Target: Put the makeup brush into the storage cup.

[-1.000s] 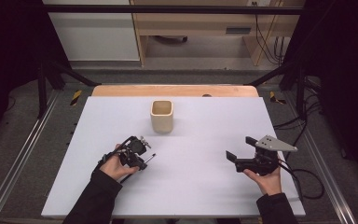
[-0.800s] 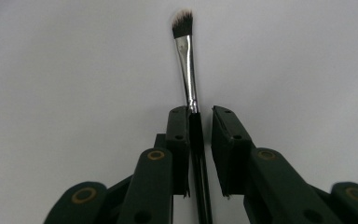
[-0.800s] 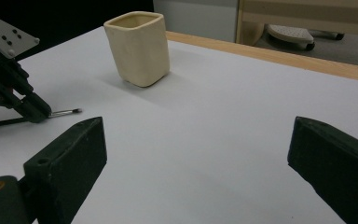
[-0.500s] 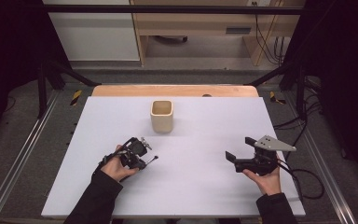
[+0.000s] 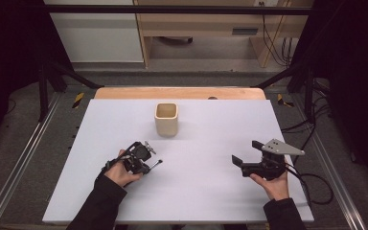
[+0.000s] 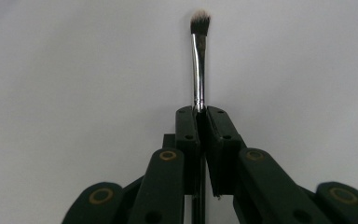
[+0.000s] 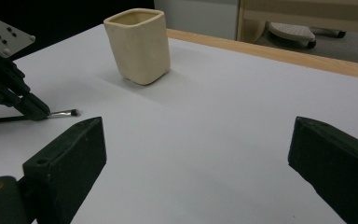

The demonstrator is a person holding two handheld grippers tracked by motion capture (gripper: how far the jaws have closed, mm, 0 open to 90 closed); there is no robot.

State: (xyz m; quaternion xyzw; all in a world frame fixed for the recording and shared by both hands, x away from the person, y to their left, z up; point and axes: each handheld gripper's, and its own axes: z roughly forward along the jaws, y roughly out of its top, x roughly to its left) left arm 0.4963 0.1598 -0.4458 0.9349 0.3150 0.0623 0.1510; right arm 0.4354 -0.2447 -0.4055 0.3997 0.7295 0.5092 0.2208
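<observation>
Left gripper: its jaws have just been closing and are now clamping the brush by the handle, low over the white table

Right gripper: hovering with jaws wide apart, nothing between them

Brush: slim, silver ferrule, short pale-tipped bristles; sticking out straight ahead of the left gripper's tips, dark handle trailing back behind the pads

Cup: cream, square-mouthed, upright; standing well beyond the left gripper, apart from it

Risk, pivot: the pads are biting a thin round shaft; lifting could be letting it swivel or slide out

Risk, cup: the light cup may be tipping if the brush strikes its rim
</observation>
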